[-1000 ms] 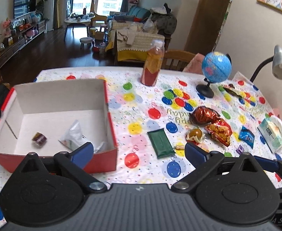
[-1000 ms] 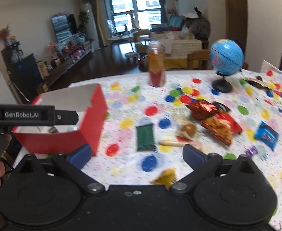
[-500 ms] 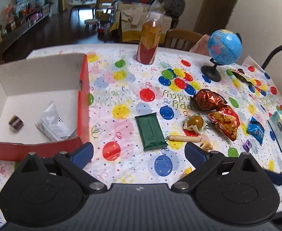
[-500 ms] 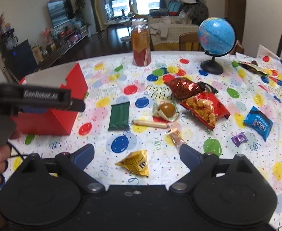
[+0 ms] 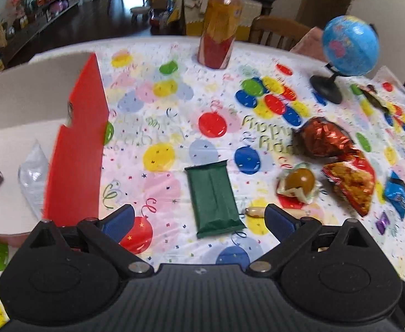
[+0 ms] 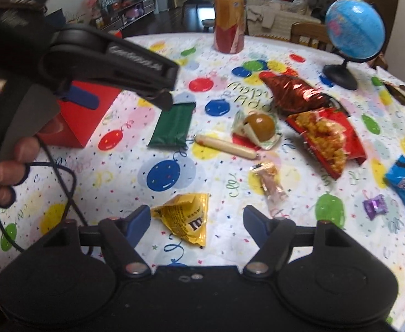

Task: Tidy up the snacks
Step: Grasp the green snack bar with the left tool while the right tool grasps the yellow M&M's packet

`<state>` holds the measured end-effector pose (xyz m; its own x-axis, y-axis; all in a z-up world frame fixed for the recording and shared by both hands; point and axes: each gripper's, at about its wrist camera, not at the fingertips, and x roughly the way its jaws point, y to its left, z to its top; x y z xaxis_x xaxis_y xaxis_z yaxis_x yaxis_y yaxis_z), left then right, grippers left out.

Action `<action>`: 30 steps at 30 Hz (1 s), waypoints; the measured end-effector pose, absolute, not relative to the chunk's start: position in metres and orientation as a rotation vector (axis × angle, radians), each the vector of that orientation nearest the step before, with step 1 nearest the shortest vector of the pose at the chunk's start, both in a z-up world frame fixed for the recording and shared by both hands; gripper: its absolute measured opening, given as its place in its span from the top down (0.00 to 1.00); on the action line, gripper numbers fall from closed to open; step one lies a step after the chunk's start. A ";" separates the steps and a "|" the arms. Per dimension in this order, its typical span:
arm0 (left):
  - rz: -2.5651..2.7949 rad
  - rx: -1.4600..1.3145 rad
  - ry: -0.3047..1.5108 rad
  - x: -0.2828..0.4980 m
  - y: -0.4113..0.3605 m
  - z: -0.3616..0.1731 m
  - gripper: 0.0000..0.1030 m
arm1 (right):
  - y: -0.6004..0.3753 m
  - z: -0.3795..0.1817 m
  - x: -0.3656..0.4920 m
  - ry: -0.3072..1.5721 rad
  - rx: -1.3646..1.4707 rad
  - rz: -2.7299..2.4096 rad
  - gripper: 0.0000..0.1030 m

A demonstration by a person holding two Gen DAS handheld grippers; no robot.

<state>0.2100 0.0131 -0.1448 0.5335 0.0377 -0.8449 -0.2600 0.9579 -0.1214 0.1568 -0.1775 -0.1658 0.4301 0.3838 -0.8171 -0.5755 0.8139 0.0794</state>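
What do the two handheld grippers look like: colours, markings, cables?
Both are matte black plastic with blue finger pads and silver pivot screws. The left gripper, seen from the right wrist, carries blurred white lettering along its side, and a thin dark cable loops below the bare hand holding it.

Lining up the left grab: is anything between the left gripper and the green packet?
Nothing visible. The left gripper is open, with the green packet lying flat on the tablecloth right ahead of its fingers. The thin sausage stick lies just right of the packet.
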 end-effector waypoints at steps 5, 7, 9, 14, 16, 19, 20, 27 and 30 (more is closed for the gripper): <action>0.220 -0.253 1.066 0.231 0.017 -0.170 0.08 | -0.170 -0.181 0.169 0.979 -0.245 0.625 0.42; 0.221 -0.278 1.091 0.238 0.019 -0.177 0.10 | -0.168 -0.184 0.173 0.986 -0.245 0.634 0.43; 0.218 -0.302 1.105 0.244 0.020 -0.182 0.13 | -0.167 -0.185 0.175 0.986 -0.242 0.648 0.44; 0.214 -0.291 1.128 0.259 0.014 -0.189 0.15 | -0.164 -0.187 0.177 0.994 -0.240 0.673 0.46; 0.212 -0.300 1.140 0.263 0.014 -0.193 0.18 | -0.164 -0.188 0.178 1.000 -0.233 0.682 0.46; 0.217 -0.292 1.134 0.267 0.012 -0.195 0.19 | -0.162 -0.191 0.178 1.007 -0.235 0.691 0.47; 0.216 -0.288 1.133 0.268 0.012 -0.195 0.19 | -0.162 -0.191 0.178 1.006 -0.236 0.697 0.48; 0.208 -0.249 1.112 0.269 0.006 -0.193 0.40 | -0.160 -0.190 0.176 0.992 -0.244 0.711 0.56; 0.202 -0.238 1.098 0.267 0.006 -0.191 0.56 | -0.161 -0.190 0.175 0.990 -0.245 0.702 0.59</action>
<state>0.2672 0.0061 -0.1913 0.4417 0.0437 -0.8961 -0.2780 0.9563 -0.0905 0.1754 -0.1608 -0.1895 0.3526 0.4292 -0.8315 -0.6426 0.7570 0.1183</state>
